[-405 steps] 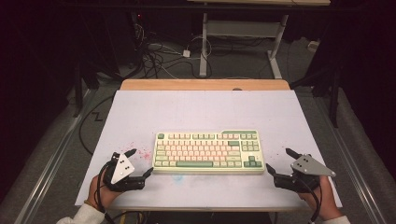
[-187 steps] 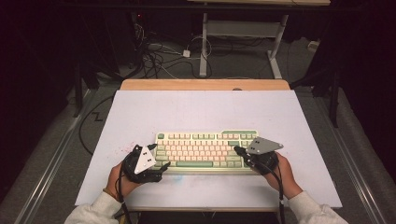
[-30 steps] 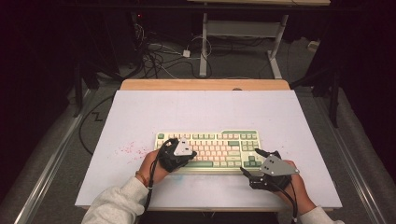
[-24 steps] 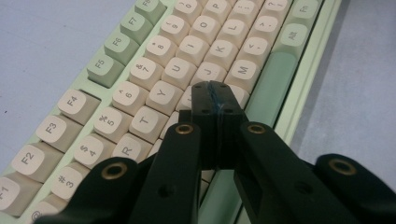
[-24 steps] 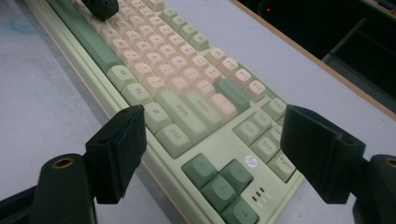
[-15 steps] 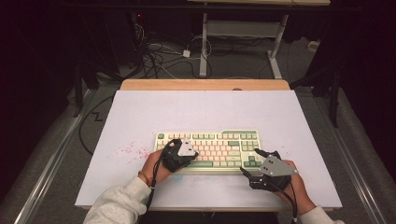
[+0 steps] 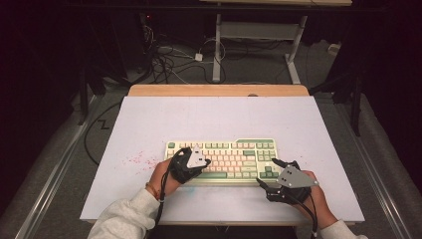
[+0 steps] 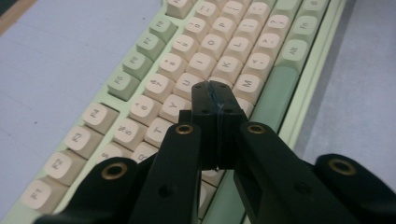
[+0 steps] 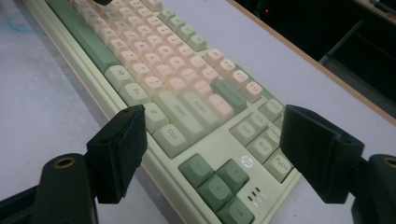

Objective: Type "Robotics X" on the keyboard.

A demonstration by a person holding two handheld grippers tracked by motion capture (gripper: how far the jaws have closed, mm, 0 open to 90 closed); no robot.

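A pale green keyboard (image 7: 234, 154) with cream and green keys lies at the front middle of the white table (image 7: 219, 117). My left gripper (image 7: 205, 162) is over its left half with the jaws shut and nothing between them. In the left gripper view the closed tips (image 8: 215, 95) are down among the letter keys (image 8: 187, 60), near U and M. My right gripper (image 7: 267, 171) is at the keyboard's right front corner, open. In the right gripper view its pads (image 9: 119, 149) stand wide apart on either side of the arrow keys (image 9: 215, 179), touching nothing.
Pink speckles (image 7: 137, 159) mark the table left of the keyboard. A wooden strip (image 7: 219, 90) runs along the table's far edge. Beyond it, cables (image 7: 169, 59) and a white desk frame (image 7: 219, 45) are on the floor.
The left gripper has edged slightly right along the keys over the last second. The right gripper has kept still. Both were beside the keyboard's ends much earlier.
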